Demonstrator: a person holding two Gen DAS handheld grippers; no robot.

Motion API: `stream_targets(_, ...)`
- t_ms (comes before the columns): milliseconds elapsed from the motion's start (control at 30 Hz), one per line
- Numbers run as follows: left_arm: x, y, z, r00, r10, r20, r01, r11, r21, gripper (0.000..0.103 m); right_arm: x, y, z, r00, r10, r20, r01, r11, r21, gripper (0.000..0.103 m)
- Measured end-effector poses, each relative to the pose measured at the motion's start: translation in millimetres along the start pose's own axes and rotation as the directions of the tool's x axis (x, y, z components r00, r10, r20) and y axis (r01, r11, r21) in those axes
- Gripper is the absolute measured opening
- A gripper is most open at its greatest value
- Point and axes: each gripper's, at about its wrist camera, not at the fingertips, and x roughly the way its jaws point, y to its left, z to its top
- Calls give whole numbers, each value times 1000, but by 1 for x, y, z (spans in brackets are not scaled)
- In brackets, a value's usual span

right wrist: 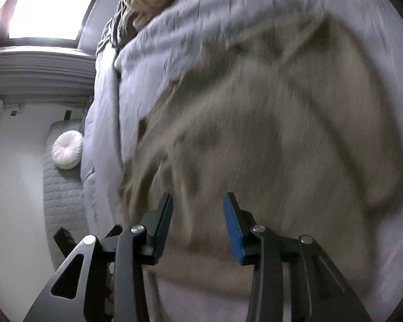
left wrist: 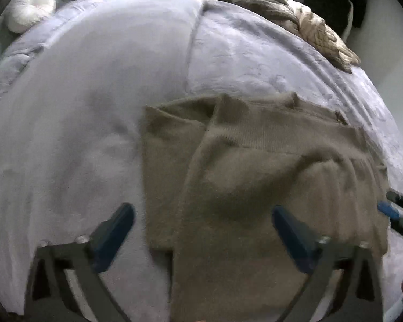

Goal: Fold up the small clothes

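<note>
Fingers of the left gripper (left wrist: 202,229) stand wide apart over the sweater (left wrist: 255,161), clamping nothing; those of the right gripper (right wrist: 198,224) are partly apart, also empty. Olive and part-folded, the sweater lies flat on the bed (left wrist: 80,107), spreading from the left fingers toward twelve and two o'clock, long axis roughly six to twelve. Both hands hover close above it. At one o'clock lies a heap of clothes (left wrist: 295,18); at ten, a white cushion (left wrist: 31,9).

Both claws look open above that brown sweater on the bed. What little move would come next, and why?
Probably lower the left gripper onto the near edge of the brown sweater and pinch it: one side already lies folded over, both grippers hold nothing, and another fold seems left.
</note>
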Motion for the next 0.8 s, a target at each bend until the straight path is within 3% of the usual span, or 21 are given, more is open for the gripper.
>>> stream_targets(233,0,13,-23,997,-14,-82,11,999,-46,102,9,-9,-54,997,-19,-71,23,999,49,53)
stream_targets(367,7,26,-36,988,-50,-149,40,997,-69,101,-12,-35,-75,998,-54,-29,57,989,135,53)
stream_targets(533,12,31,-48,962,-166,-215,147,984,-100,69,-43,-72,-72,990,-94,108,58,955,291,53)
stream_targets(600,17,26,-53,953,-186,-241,169,982,-88,42,-44,-83,-67,986,-79,145,23,936,351,53)
stream_targets(633,21,24,-55,949,-181,-256,166,983,-81,35,-45,-86,-64,985,-72,154,10,930,367,38)
stream_targets(667,24,22,-54,949,-169,-265,155,985,-72,21,-44,-87,-60,985,-81,152,19,928,371,19)
stream_targets(700,26,20,-55,951,-152,-268,141,988,-60,8,-42,-87,-59,986,-94,138,38,932,361,10)
stream_targets(800,19,22,-56,953,-173,-248,166,985,-50,8,-46,-67,-53,981,-152,119,115,956,269,9)
